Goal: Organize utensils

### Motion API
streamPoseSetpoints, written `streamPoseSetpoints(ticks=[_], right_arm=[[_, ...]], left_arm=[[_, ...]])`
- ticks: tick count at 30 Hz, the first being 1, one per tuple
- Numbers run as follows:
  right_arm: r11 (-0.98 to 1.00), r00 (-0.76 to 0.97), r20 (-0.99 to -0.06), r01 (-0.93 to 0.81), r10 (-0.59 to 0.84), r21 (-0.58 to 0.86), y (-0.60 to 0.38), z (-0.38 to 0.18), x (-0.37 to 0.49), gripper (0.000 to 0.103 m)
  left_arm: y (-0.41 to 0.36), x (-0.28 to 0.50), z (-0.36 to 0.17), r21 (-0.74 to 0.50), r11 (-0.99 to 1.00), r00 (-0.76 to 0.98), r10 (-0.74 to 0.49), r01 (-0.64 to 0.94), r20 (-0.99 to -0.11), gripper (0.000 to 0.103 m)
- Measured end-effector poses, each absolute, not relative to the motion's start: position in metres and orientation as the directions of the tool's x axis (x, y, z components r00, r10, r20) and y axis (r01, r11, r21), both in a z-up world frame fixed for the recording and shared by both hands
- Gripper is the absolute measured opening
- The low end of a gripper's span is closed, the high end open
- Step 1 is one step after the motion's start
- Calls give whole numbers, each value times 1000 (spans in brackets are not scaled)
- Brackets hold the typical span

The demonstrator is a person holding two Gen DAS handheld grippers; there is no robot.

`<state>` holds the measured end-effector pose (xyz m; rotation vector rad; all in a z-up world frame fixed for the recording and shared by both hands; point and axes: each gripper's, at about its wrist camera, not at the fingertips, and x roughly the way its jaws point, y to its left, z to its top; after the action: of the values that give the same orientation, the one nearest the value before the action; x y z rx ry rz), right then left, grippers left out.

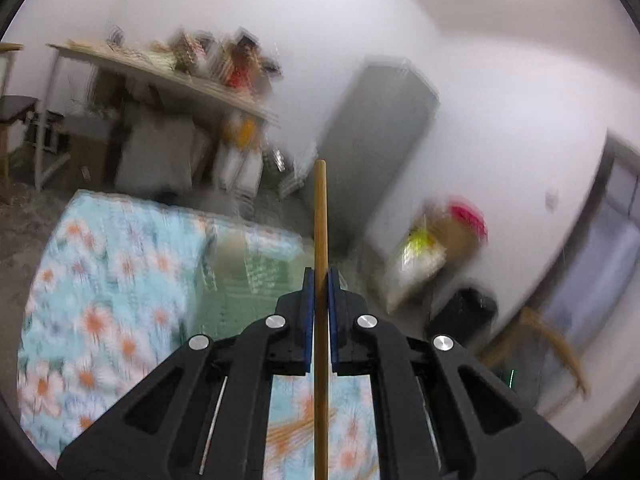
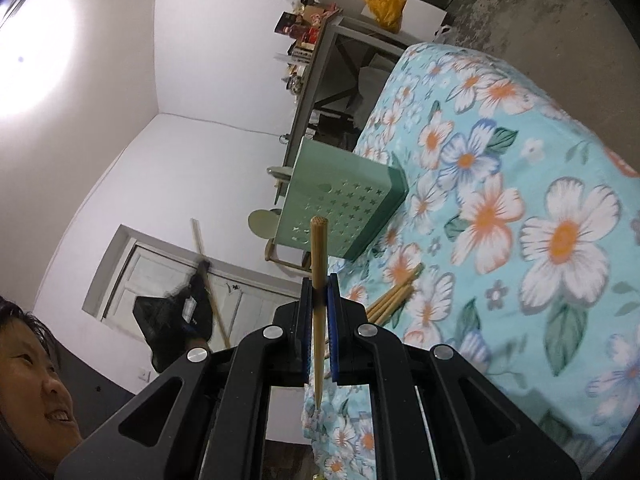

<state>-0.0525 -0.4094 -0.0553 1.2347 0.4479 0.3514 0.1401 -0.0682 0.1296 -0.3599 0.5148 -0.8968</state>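
**Both hand-held grippers clamped on wooden chopsticks above the flowered surface**

Left hand-held gripper (image 1: 320, 276): the blue pads are together on a slender round wooden chopstick (image 1: 320, 240). The chopstick runs between the fingers and projects well past the fingertips, with its lower length passing back under the gripper body. The left wrist view is blurred. Beyond the fingertips lies the surface covered with a light-blue cloth printed with white and orange flowers (image 1: 100, 300), and on it a pale green plastic utensil holder (image 1: 248, 280), seen only indistinctly.

Right hand-held gripper (image 2: 320, 284): the blue pads are clamped on a second round wooden chopstick (image 2: 319, 280). Its blunt textured end points away from the camera, and its tapered tip ends below the gripper body.

Pale green plastic utensil holder (image 2: 340, 204): in the right wrist view it stands on the flowered cloth (image 2: 520, 200), beyond the gripped chopstick. Its wall is perforated with star-shaped holes.

Loose wooden chopsticks (image 2: 394, 298): a small bundle lies on the cloth, just beside the right fingers and near the holder's base.

At the left of this view, the left hand-held gripper (image 2: 188, 312) appears blurred, holding its chopstick.
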Motion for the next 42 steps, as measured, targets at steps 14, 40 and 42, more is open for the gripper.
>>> streamPoseSetpoints(ticks=[14, 40, 42], right_arm=[[278, 864, -123, -20, 488, 960, -414, -60, -51, 7], [249, 876, -128, 9, 464, 969, -440, -72, -51, 7], [249, 877, -127, 9, 464, 969, -440, -72, -51, 7]], left_arm=[[-118, 194, 180, -467, 654, 710, -700, 596, -74, 5], [-203, 261, 119, -336, 776, 791, -599, 534, -126, 5], [-204, 259, 116, -323, 782, 795, -594, 533, -125, 5]])
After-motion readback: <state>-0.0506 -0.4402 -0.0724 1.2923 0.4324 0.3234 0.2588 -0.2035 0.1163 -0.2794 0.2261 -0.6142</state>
